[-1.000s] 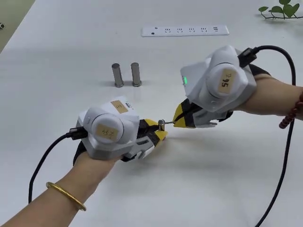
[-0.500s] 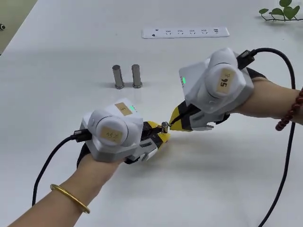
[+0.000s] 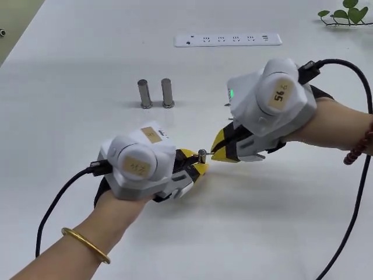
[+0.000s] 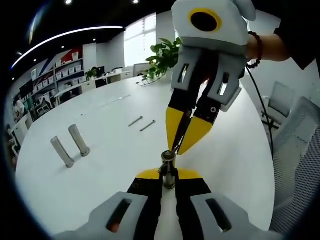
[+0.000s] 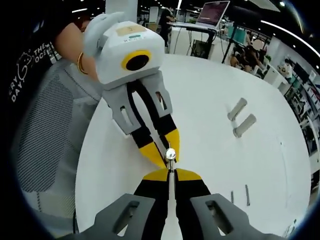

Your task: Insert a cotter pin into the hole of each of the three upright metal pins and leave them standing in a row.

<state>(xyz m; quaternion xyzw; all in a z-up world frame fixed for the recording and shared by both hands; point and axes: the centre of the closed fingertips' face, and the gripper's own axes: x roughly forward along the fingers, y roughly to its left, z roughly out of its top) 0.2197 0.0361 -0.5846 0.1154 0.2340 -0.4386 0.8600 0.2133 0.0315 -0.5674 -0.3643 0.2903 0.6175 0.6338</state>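
- Left gripper [image 4: 168,177]: nearest, jaws clamped on an upright pin [image 4: 168,162] held just above the table [image 3: 262,221]. The pin's lower end is hidden between the jaws.
- Right gripper [image 5: 171,175]: facing the left one tip to tip, jaws closed on a cotter pin [image 5: 171,166]. Only a thin sliver of it shows between the yellow tips.
- The cotter pin's tip meets the pin's head. Whether it sits in the hole cannot be made out.
- Two pins [image 3: 144,93] [image 3: 168,92]: standing side by side farther back, well apart from both grippers.
- Spare cotter pins [image 4: 135,121]: two, lying flat beyond, small and faint.
- Power strip [image 3: 227,39]: near the far edge.
- Plant [image 3: 344,11]: cut off at the frame's corner.
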